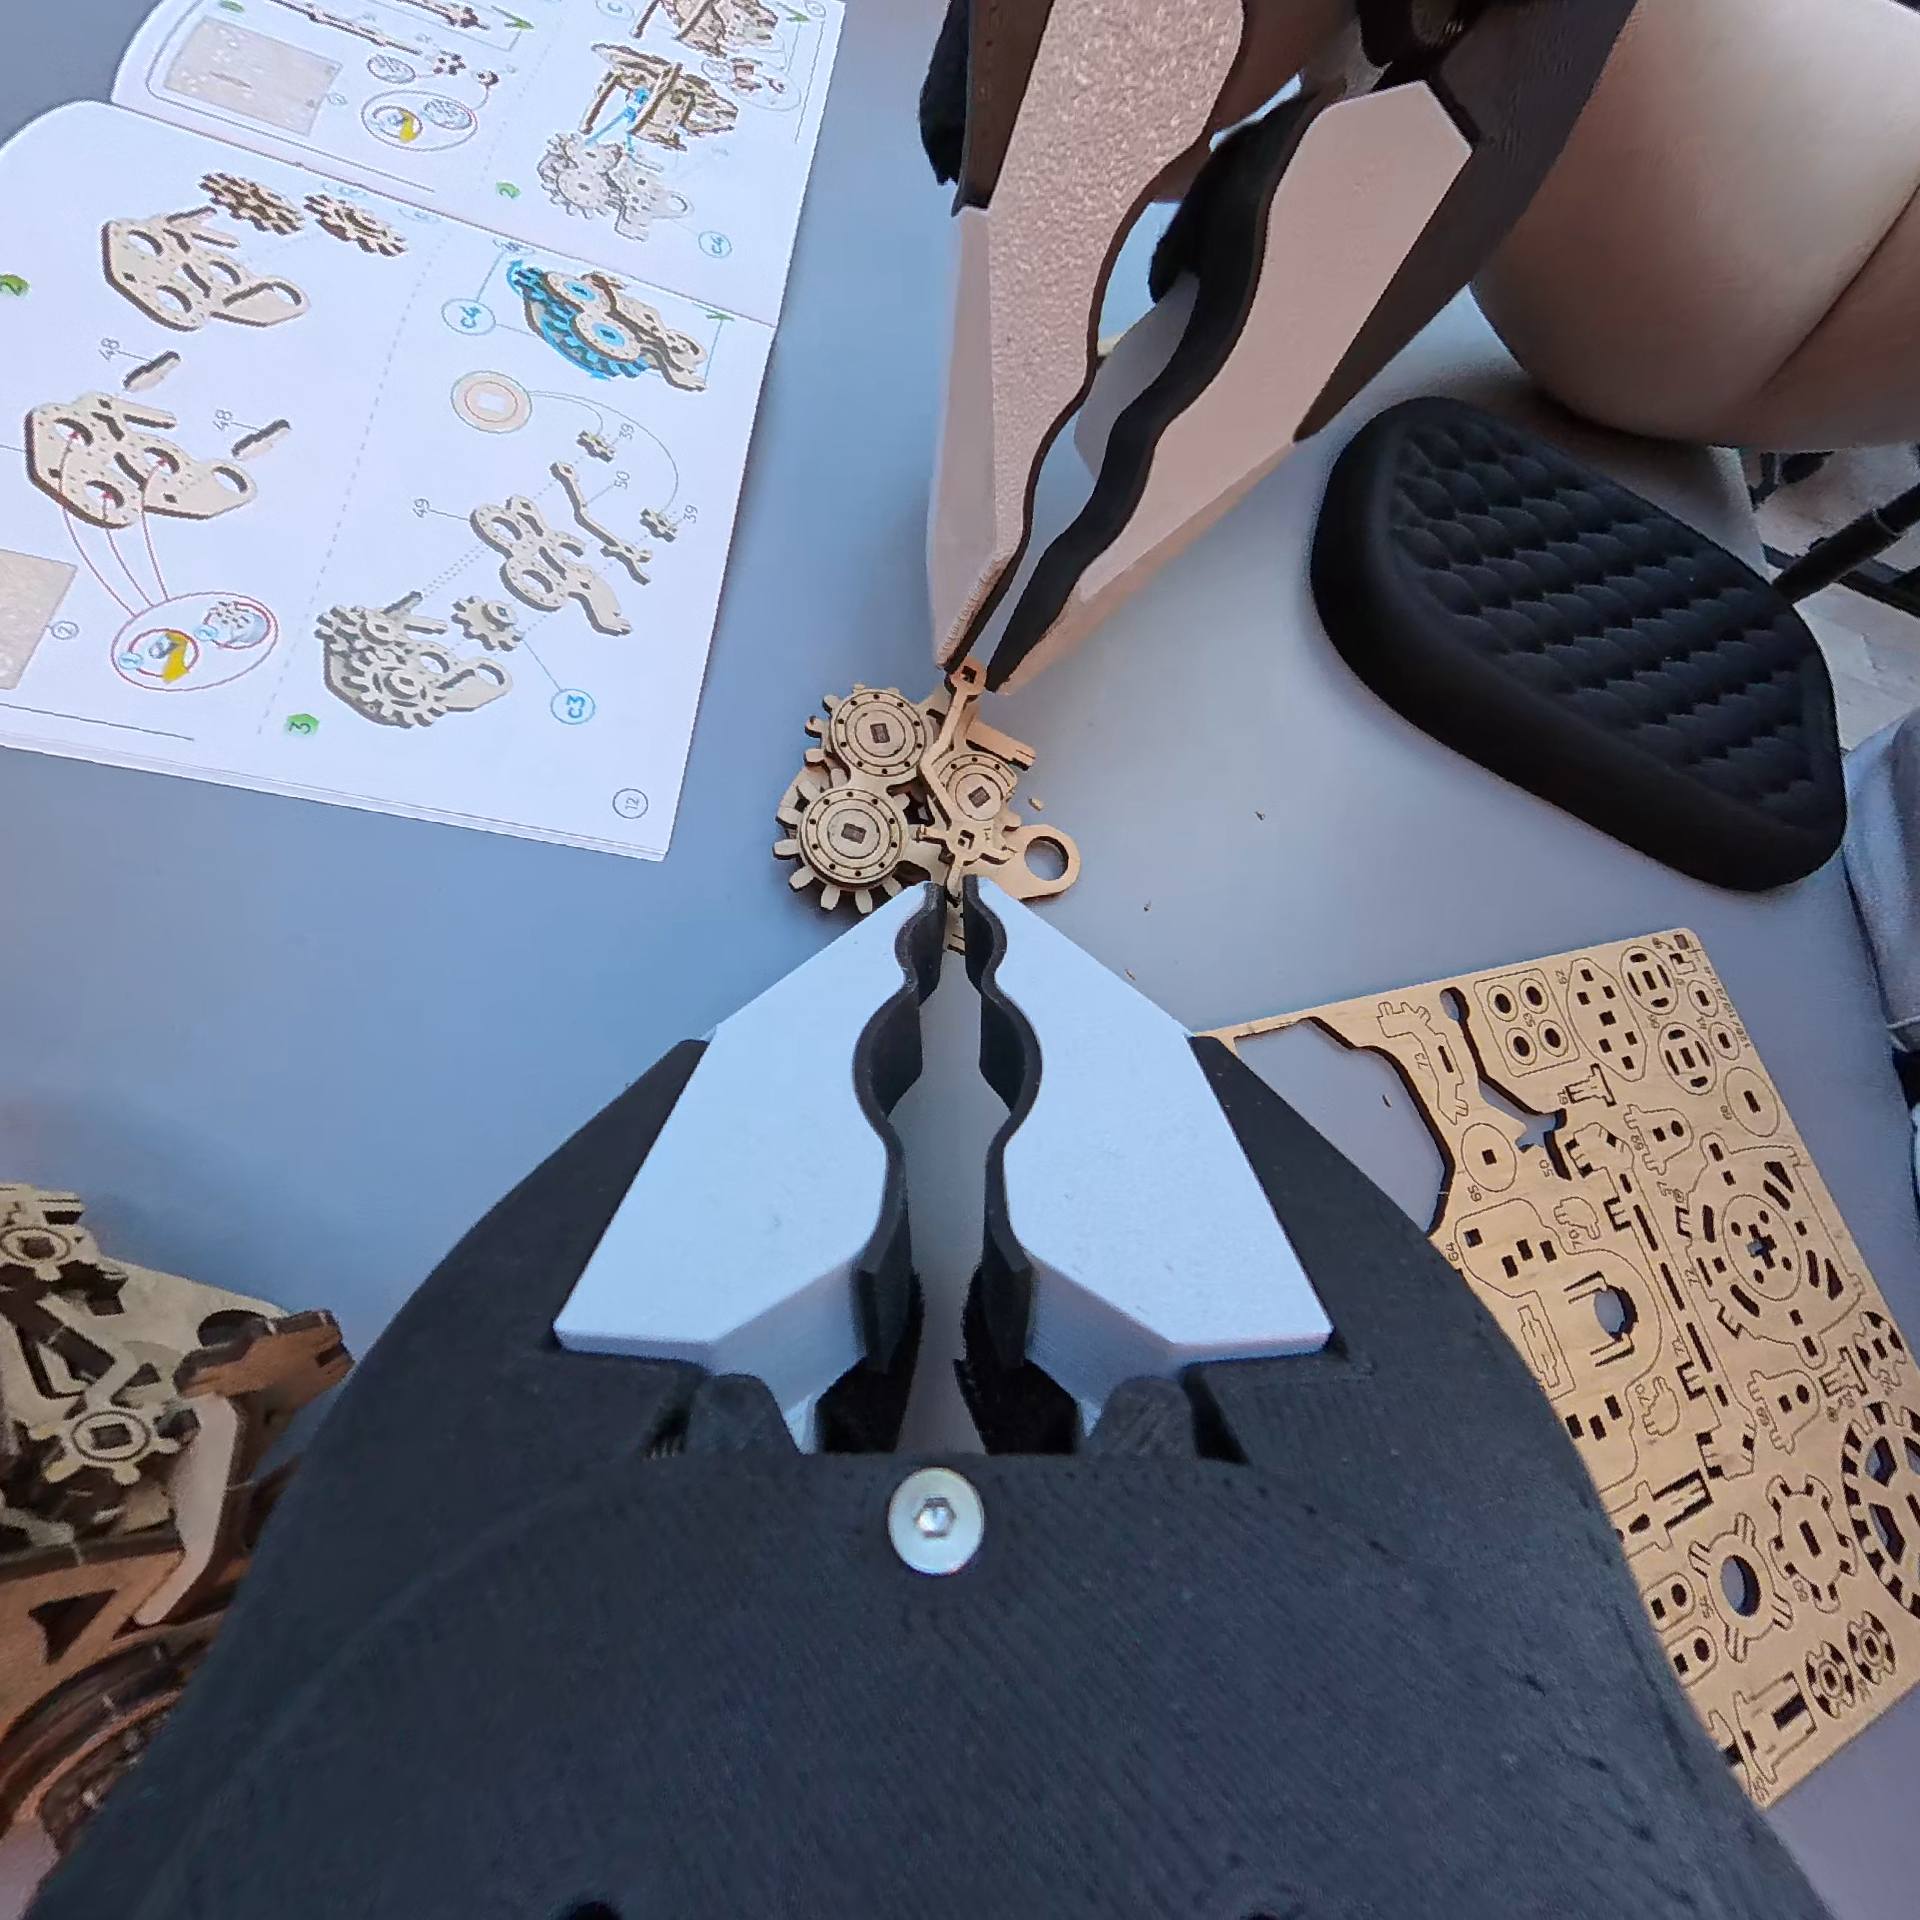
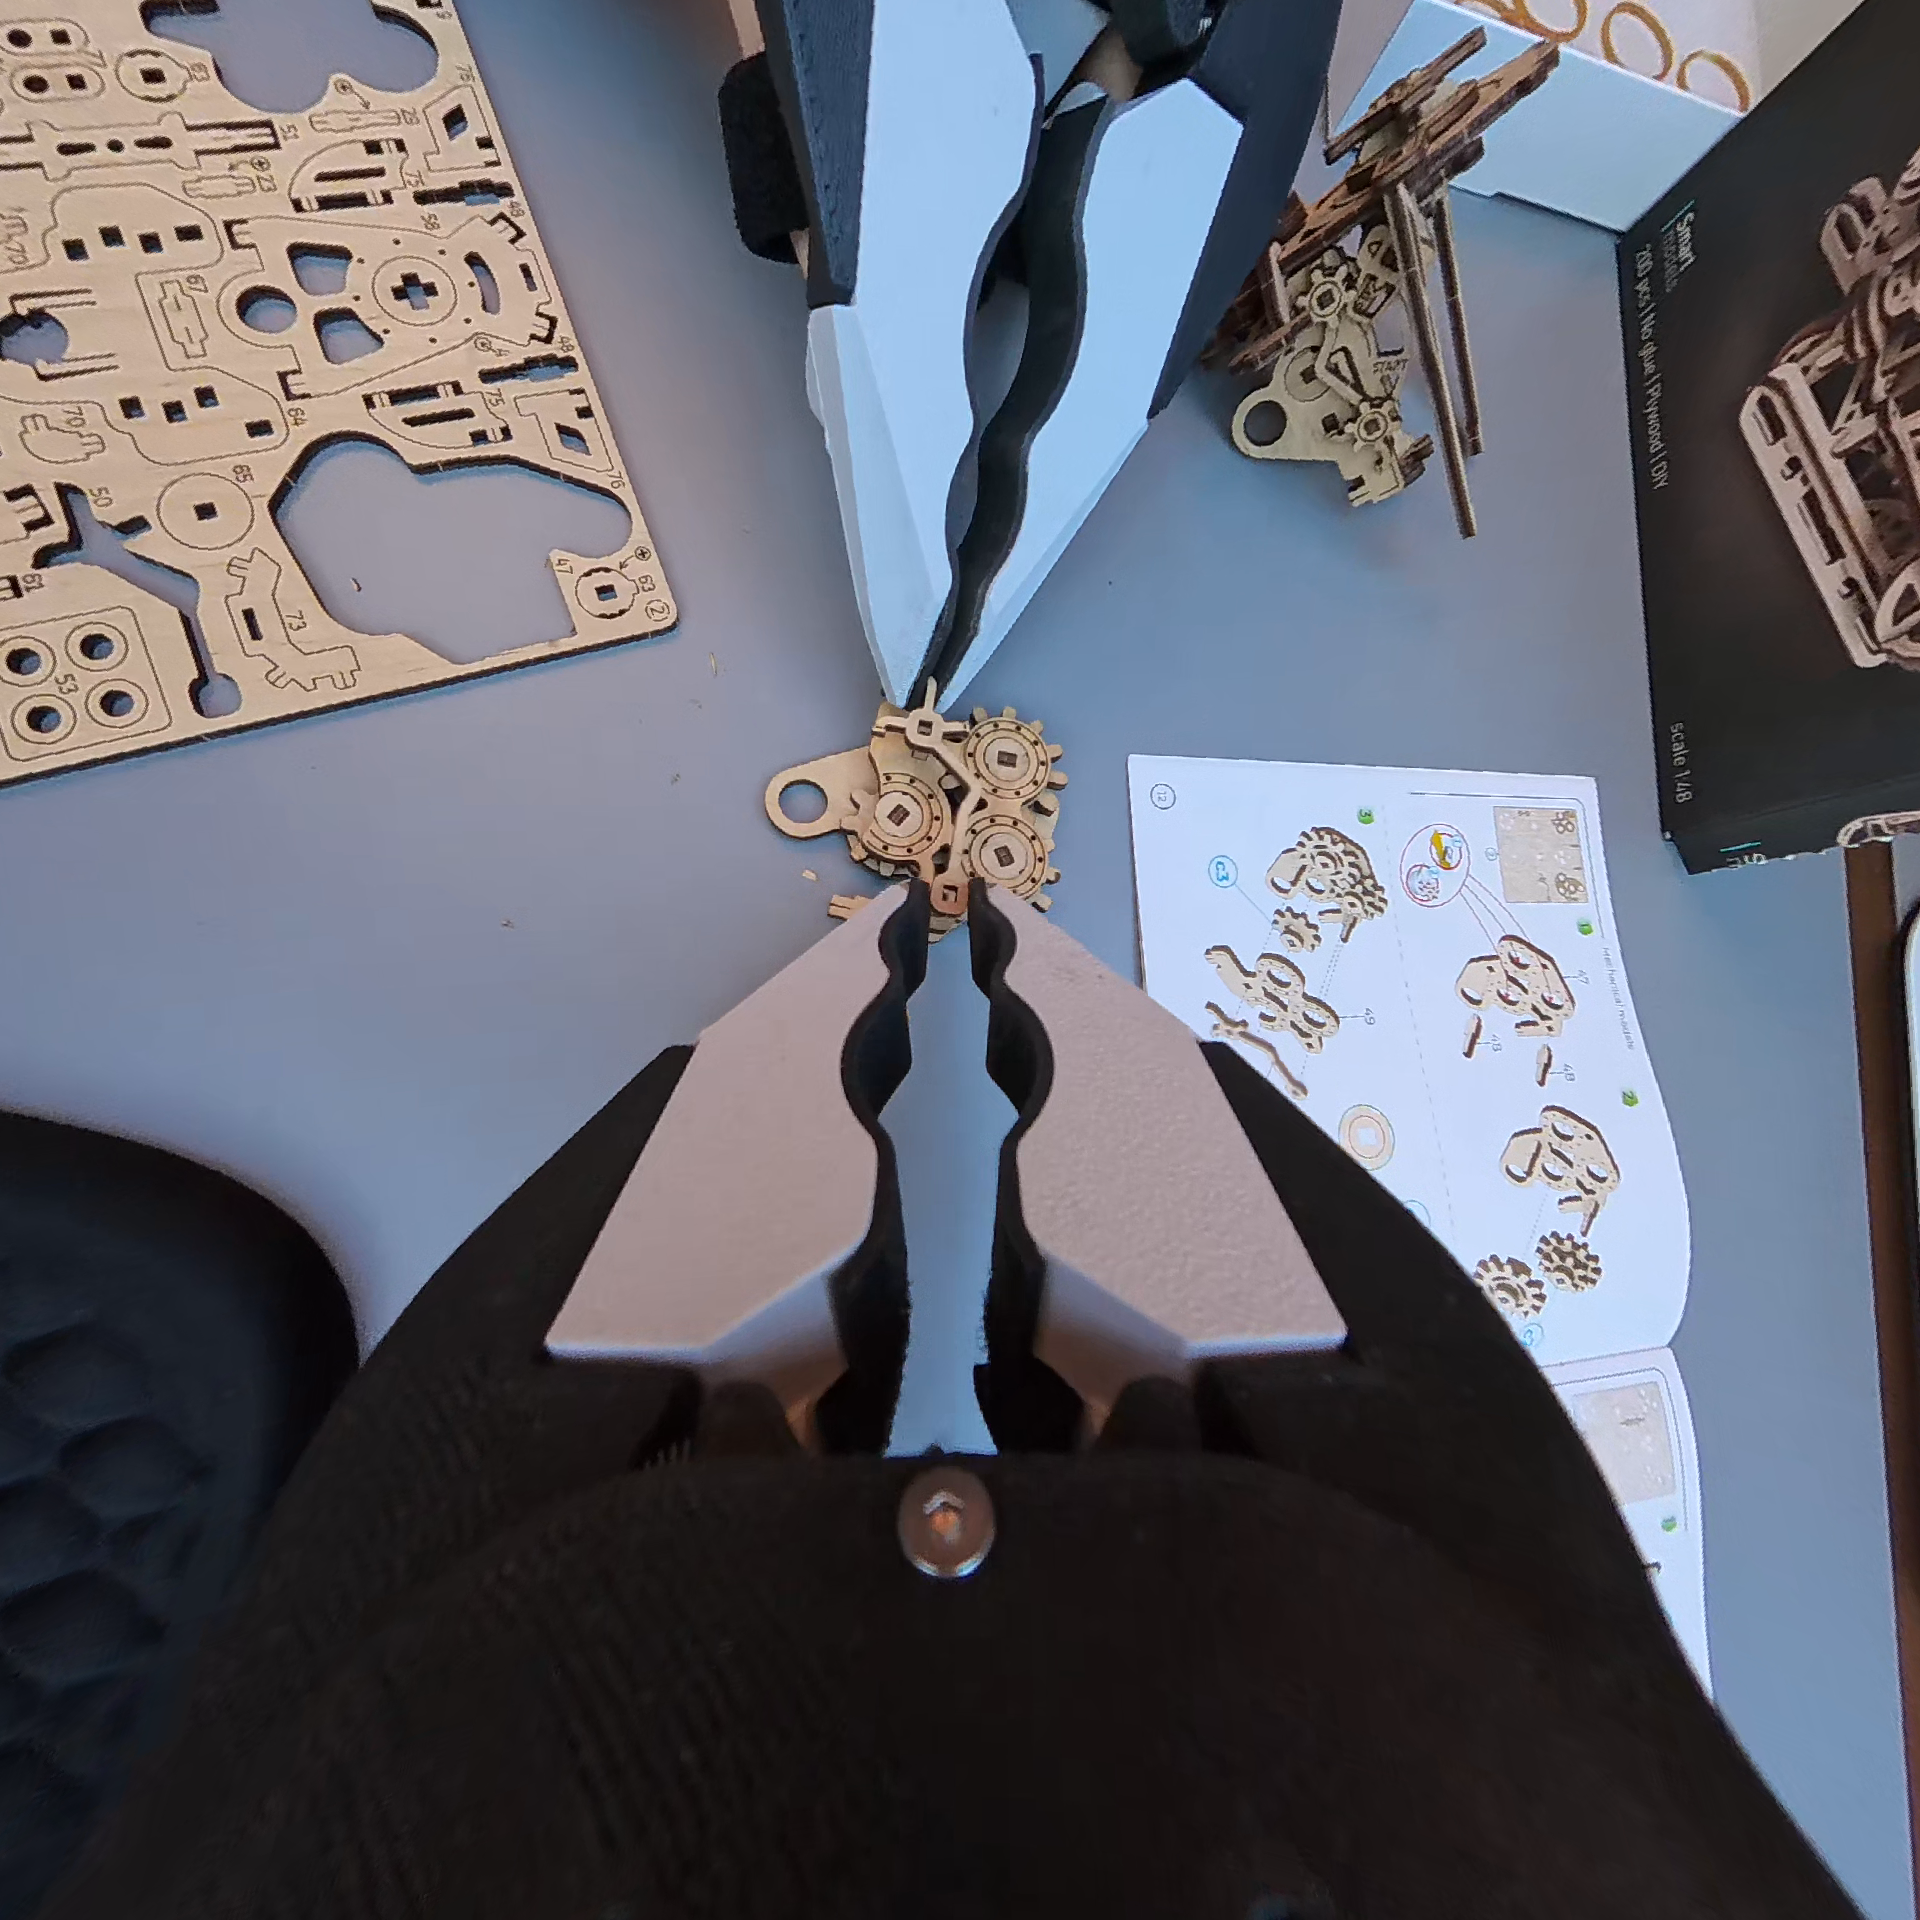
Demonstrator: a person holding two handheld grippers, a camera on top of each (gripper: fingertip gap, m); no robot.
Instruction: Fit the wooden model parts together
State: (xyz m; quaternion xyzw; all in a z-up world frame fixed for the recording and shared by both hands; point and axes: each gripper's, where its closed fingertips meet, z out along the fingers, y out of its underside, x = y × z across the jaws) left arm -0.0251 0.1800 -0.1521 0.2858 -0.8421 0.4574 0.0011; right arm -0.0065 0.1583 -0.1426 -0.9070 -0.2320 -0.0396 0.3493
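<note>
Grey and matte, the counter [image 1: 312, 935] carries everything. In the left wrist view, the left tongs [image 1: 954, 896] are nearly together, nipping the near end of a slim curved plywood lever [image 1: 951, 753], probably to pin it. That lever lies across a small pale plywood cluster of three toothed gears on a plate [image 1: 914, 795], at the middle. At twelve o'clock the right tongs [image 1: 971, 673] clamp the lever's far tip, likely so both ends seat together. A laser-cut plywood parts sheet [image 1: 1662, 1299] lies at four o'clock, an open illustrated instruction booklet [image 1: 364, 416] at ten, handy for reference.
</note>
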